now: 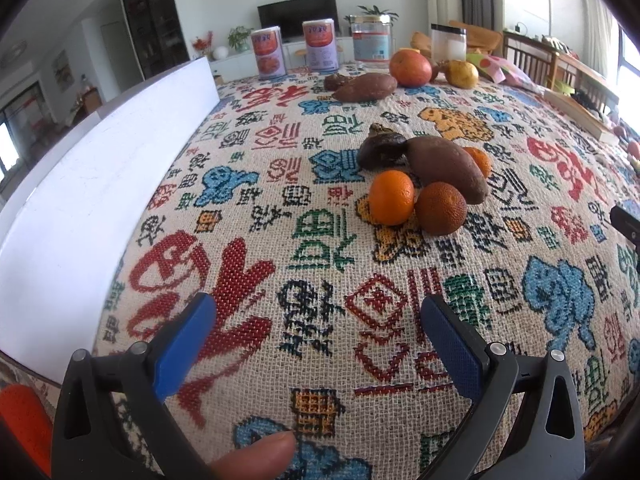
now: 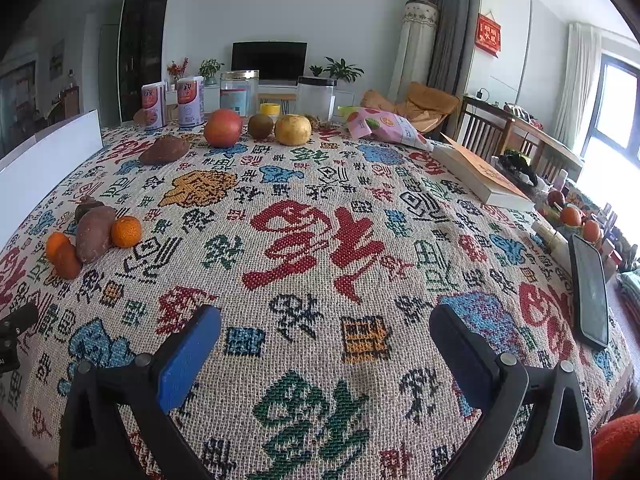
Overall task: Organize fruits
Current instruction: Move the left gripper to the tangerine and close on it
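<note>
Hovering low over the patterned counter [image 1: 320,240], the left gripper [image 1: 316,344] and right gripper [image 2: 324,344] are both held with fingers apart and empty. A near cluster of tangerines [image 1: 391,197], a sweet potato [image 1: 448,168] and a dark fruit [image 1: 382,148] is seen ahead of the left gripper. One tangerine at the cluster's edge is best approached squarely and clamped gently, so neighbours are not rolled. Far off, two printed cans [image 1: 269,52] and two jars [image 1: 371,38] are stood; their contents cannot be told.
</note>
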Demonstrator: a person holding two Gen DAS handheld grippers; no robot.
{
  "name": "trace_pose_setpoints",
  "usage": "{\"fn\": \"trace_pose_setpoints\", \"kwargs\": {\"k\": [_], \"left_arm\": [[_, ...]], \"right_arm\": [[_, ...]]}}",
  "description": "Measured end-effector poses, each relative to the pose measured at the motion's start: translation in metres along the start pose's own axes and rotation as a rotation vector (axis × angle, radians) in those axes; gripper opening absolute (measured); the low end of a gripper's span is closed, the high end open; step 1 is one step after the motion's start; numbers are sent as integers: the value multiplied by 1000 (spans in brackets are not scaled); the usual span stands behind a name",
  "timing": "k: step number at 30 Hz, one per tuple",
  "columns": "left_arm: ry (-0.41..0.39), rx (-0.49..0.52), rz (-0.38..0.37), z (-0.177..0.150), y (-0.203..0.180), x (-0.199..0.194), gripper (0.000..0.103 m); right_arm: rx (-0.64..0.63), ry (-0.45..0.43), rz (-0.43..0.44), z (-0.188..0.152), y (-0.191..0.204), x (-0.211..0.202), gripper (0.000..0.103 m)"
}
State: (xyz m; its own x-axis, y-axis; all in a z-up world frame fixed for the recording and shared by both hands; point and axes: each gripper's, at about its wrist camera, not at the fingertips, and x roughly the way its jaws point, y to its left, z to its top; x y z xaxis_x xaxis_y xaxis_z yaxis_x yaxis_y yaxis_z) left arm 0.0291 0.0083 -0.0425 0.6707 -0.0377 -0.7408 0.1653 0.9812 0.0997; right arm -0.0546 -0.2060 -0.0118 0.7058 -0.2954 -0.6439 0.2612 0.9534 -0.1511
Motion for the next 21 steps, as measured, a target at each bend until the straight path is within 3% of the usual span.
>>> {"fn": "trace_pose_setpoints", "kwargs": {"k": [9,21], "left_arm": [[56,-57,-16,-1,12,4,102],[52,-70,-43,-3,14,3,103]], "right_arm": [[-32,32,14,-2,6,6,103],[-65,73,33,-1,12,13,103]]}}
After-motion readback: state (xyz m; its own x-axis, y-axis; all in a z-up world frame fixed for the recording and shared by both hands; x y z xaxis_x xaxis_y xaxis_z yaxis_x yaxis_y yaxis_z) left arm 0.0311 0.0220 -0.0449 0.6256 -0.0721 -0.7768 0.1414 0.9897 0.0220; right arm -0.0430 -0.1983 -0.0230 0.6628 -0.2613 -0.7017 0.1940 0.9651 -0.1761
